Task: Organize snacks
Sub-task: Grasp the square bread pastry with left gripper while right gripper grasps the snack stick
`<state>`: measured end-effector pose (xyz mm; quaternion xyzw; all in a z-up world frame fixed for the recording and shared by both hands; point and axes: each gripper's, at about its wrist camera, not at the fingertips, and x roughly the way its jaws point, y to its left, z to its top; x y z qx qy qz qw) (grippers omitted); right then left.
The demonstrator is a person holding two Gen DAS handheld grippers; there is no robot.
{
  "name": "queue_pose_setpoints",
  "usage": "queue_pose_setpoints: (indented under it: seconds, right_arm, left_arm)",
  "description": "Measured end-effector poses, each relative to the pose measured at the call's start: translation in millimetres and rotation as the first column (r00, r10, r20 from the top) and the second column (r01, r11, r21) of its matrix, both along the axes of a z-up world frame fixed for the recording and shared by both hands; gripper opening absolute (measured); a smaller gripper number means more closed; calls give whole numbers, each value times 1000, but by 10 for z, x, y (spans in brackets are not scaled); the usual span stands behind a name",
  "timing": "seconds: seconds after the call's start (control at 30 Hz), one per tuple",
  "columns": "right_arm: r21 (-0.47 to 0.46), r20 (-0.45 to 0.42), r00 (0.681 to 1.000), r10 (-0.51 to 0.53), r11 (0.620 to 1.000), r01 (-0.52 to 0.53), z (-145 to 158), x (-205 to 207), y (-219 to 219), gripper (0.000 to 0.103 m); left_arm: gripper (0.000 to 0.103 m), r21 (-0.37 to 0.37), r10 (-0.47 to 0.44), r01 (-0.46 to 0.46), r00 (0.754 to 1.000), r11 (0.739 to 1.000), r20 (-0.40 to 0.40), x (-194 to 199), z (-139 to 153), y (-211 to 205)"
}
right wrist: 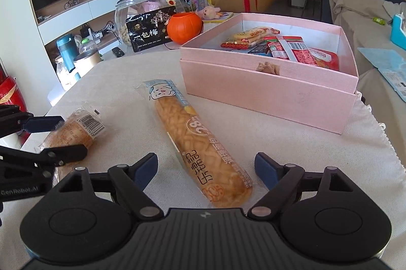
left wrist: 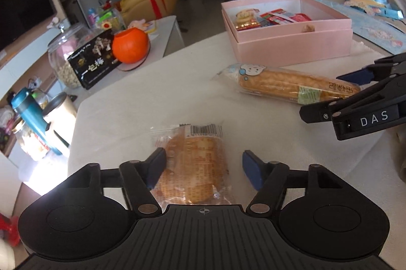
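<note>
A short wrapped bread bun [left wrist: 195, 163] lies on the white tablecloth between the open fingers of my left gripper [left wrist: 204, 168]; it also shows in the right wrist view [right wrist: 76, 133]. A long wrapped bread stick [right wrist: 200, 140] lies between the open fingers of my right gripper [right wrist: 205, 168]; it also shows in the left wrist view [left wrist: 291, 85]. My right gripper [left wrist: 337, 92] appears at its near end there, and my left gripper [right wrist: 58, 135] straddles the bun in the right wrist view. The open pink box [right wrist: 266, 92] holds several snack packets [right wrist: 284, 47].
The pink box [left wrist: 291, 41] stands at the table's far side. Beyond the left edge stand a glass jar [left wrist: 66, 59], a black snack bag [left wrist: 94, 59], an orange pumpkin bucket [left wrist: 130, 45], a teal bottle [left wrist: 30, 115] and a metal cup [left wrist: 59, 107]. A sofa with toys lies behind.
</note>
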<state>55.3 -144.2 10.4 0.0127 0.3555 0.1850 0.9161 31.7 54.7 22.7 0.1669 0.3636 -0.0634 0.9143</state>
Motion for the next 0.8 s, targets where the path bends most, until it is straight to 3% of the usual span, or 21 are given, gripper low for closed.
queue_pose_setpoints:
  seconds: [0.07,0.17,0.27,0.5,0.63,0.7,0.8]
  right_arm:
    - [5,-2,1000,3,1000,-3,-1,5,-4,86]
    - [5,-3,1000,4,1000,-4,-3,4,-5,87]
    - [1,-2,1000,6,1000,-6,-5,4,7,88]
    - [2,-5,1000,21,1000,-21,-11,7,21,93]
    - [17,-9,1000,26,1000,-25,-17,8,-4,95]
    - [26,-10,1000,24,999,-24,-14,9,-18,95]
    - [39,-12,1000,15,999,-15,-13,11,-44,95]
  left_arm:
    - [84,-1,-7,7,1000,1000,-13,22,0,-32]
    - [79,-73,10,-10,1000,997,-6,23,110,47]
    - [75,-80,88,-85,996,993,29,52,205,184]
    - [75,-98,108,-117,990,988,-89,308,-25,362]
    - [72,-213,133,-154,985,965,-109,426,-8,421]
    - [74,-273,118,-153,983,950,-141,457,-54,417]
    - [74,-238,120,-149,984,960,-132,408,-62,326]
